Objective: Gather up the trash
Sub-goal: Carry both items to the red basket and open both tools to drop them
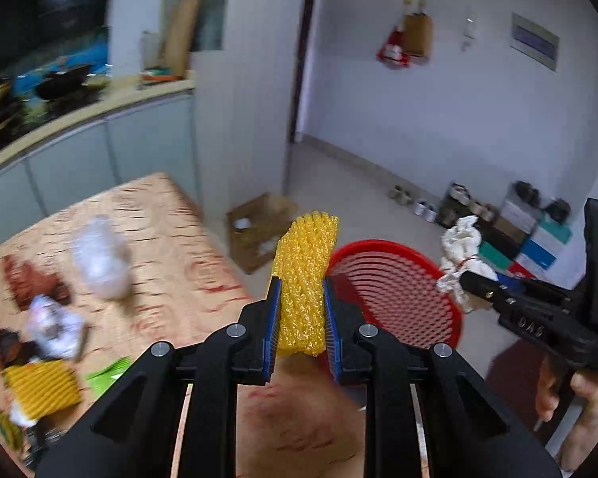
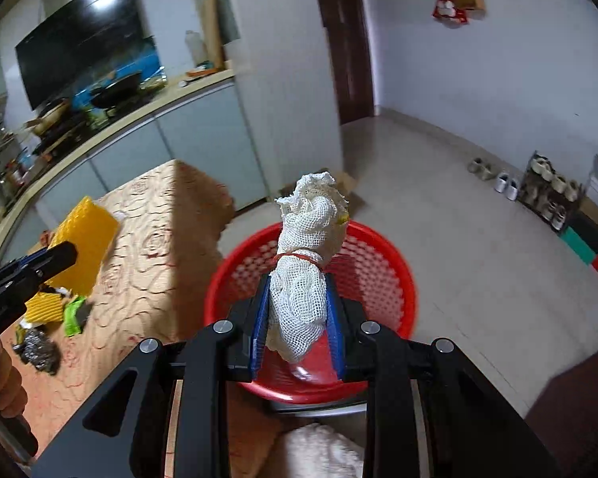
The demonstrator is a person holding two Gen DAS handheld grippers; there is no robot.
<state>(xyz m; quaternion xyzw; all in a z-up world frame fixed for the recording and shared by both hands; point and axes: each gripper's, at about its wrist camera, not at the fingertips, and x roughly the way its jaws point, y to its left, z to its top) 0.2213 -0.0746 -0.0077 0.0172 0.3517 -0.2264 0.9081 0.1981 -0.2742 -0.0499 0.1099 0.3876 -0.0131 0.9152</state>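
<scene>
Pale tiled floor [image 2: 478,239] runs back to white walls, and a table under a tan patterned cloth [image 1: 167,239] stands before the kitchen counter [image 2: 147,119]. Just beside the table's near corner sits the red mesh basket [image 2: 378,263], the landmark for everything else. Left of the basket, on the cloth, loose trash lies scattered: a clear crumpled plastic bag [image 1: 99,257], a yellow ribbed wrapper [image 1: 40,390], a green scrap [image 2: 73,314] and a dark wad that may be foil [image 2: 40,352], too blurred to be sure. Above the basket's near rim, the right gripper [image 2: 299,306] has its blue-padded fingers [image 2: 259,318] clamped on a white net bundle [image 2: 309,239] tied with a red band. At the basket's left edge, over the table corner, the left gripper [image 1: 301,314] is closed tight on a yellow foam net [image 1: 305,275], which stands upright between the pads.
</scene>
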